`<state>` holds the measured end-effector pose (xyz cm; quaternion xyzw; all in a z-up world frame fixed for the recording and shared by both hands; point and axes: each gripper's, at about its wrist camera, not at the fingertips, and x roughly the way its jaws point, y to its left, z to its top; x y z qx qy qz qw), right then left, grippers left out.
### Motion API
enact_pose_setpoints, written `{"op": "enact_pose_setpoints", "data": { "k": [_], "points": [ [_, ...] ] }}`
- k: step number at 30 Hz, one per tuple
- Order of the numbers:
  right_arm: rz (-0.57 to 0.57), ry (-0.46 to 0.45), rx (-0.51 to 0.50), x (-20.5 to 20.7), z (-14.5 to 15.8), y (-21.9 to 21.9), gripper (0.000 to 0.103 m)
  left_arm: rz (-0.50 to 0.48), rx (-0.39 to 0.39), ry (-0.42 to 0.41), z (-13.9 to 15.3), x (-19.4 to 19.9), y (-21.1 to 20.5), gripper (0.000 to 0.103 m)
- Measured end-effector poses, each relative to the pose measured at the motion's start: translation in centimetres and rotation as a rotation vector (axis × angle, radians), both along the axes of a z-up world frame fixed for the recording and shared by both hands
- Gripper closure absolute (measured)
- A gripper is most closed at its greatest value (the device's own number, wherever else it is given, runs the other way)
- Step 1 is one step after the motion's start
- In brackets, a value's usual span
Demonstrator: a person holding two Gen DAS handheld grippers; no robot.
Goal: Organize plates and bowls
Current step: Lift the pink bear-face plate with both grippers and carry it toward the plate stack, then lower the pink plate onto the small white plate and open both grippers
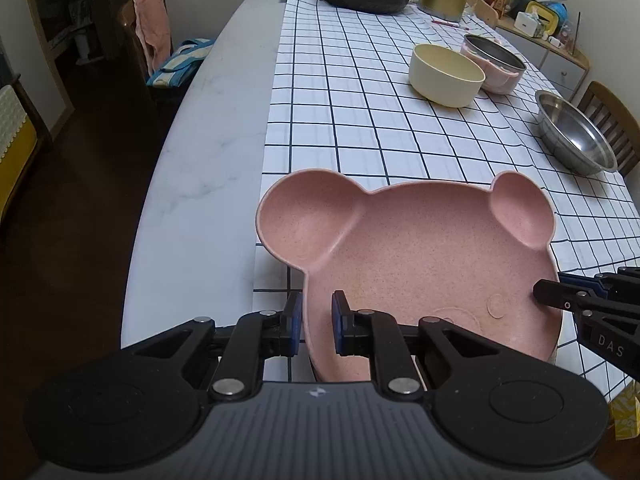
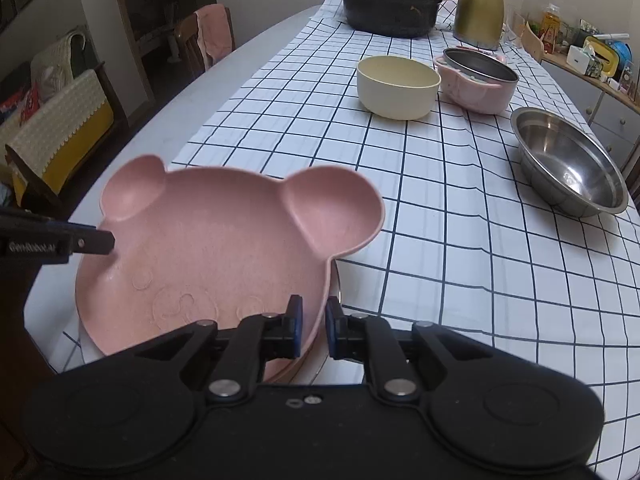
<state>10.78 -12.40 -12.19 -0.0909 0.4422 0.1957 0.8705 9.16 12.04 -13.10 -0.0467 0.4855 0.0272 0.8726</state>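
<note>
A pink bear-shaped plate [image 1: 420, 248] with two ear compartments is at the near end of the checked tablecloth [image 1: 352, 92]; it also shows in the right wrist view [image 2: 212, 240]. My left gripper [image 1: 316, 322] straddles its left rim, jaws a little apart on either side of the rim. My right gripper [image 2: 314, 330] straddles its right rim the same way. The plate rests on another dish whose edge shows beneath it [image 2: 336, 280]. A cream bowl [image 1: 446, 74], a pink-rimmed metal bowl [image 1: 494, 62] and a steel bowl [image 1: 576, 136] stand farther back.
A black lidded pot [image 2: 390, 4] and a gold kettle [image 2: 480, 8] stand at the far end. Bare marble tabletop [image 1: 200, 184] lies left of the cloth. Chairs stand beside the table [image 1: 148, 36]. A cluttered cabinet [image 2: 600, 60] is at the far right.
</note>
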Motion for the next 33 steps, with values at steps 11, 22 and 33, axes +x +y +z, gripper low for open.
{"op": "enact_pose_setpoints", "data": {
  "k": [11,22,33],
  "points": [
    [-0.011,0.009,-0.006,0.2,0.5,-0.1,0.083,-0.026,0.007,0.015,-0.2,0.0,0.0,0.088],
    [-0.002,-0.014,-0.001,-0.6,2.4,0.0,0.074,-0.040,0.003,-0.015,1.4,-1.3,0.2,0.088],
    [0.010,-0.056,0.026,-1.7,5.0,0.3,0.067,-0.080,-0.017,-0.141,5.2,-3.2,-0.7,0.057]
  ]
}}
